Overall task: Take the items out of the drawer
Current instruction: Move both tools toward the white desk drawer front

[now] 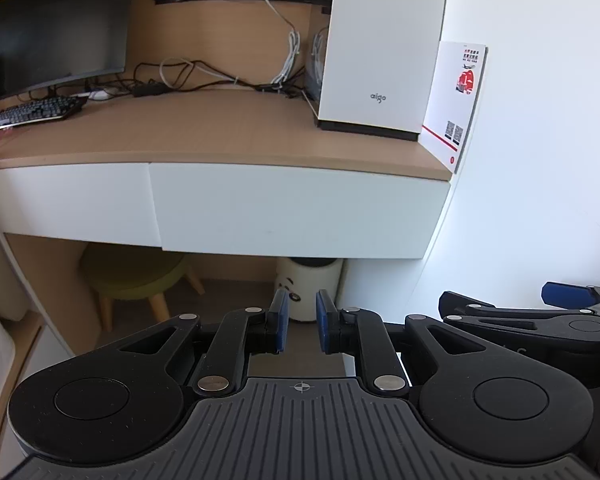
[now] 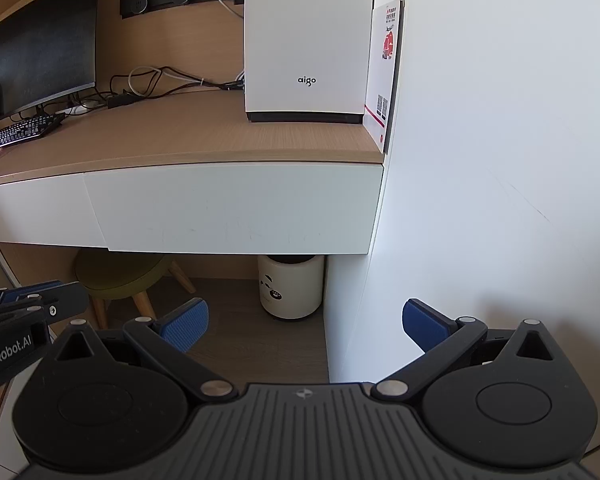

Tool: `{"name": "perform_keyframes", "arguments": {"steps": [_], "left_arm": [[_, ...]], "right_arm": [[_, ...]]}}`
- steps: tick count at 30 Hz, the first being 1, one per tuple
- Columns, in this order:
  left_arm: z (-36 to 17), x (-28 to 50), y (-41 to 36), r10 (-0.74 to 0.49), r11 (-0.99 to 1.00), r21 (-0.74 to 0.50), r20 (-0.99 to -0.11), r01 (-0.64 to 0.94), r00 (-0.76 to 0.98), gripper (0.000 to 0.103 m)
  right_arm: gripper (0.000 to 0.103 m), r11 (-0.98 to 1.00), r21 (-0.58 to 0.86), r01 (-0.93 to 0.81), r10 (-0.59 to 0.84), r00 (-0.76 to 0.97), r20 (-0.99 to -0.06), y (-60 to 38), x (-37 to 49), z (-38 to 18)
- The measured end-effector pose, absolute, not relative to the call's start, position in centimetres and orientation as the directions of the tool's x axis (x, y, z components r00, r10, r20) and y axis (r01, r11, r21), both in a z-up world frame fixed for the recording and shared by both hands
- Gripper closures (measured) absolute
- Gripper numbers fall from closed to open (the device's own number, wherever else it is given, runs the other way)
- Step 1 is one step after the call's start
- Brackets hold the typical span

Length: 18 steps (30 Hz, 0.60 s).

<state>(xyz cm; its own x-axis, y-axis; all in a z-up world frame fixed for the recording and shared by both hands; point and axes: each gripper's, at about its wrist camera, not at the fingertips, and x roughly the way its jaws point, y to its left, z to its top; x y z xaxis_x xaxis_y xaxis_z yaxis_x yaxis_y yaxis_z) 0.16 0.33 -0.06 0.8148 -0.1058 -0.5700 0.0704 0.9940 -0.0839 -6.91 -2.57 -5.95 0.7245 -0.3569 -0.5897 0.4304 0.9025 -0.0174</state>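
The wide white flat-fronted drawer [image 2: 236,208] under the light wooden desk top [image 2: 180,136] is closed. The left gripper [image 1: 302,322] is almost closed and empty — the right gripper [image 2: 306,322] is fully open, also empty.

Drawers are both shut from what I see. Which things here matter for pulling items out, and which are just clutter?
For the job:
- right drawer
- left drawer
- left gripper, nearly shut
- right gripper, open

Lying about:
- white computer case
- monitor
- keyboard
- bin
- stool
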Motion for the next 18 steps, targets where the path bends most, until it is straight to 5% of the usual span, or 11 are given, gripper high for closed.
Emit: {"name": "perform_keyframes", "arguments": {"steps": [18], "left_arm": [[-0.13,0.44,0.24,-0.14,0.99,-0.089,-0.576,0.108,0.805,0.086]], "right_arm": [[0.0,0.897,-0.025,0.441,-0.366,0.711,-0.6,-2.58,-7.11,-6.31]]}}
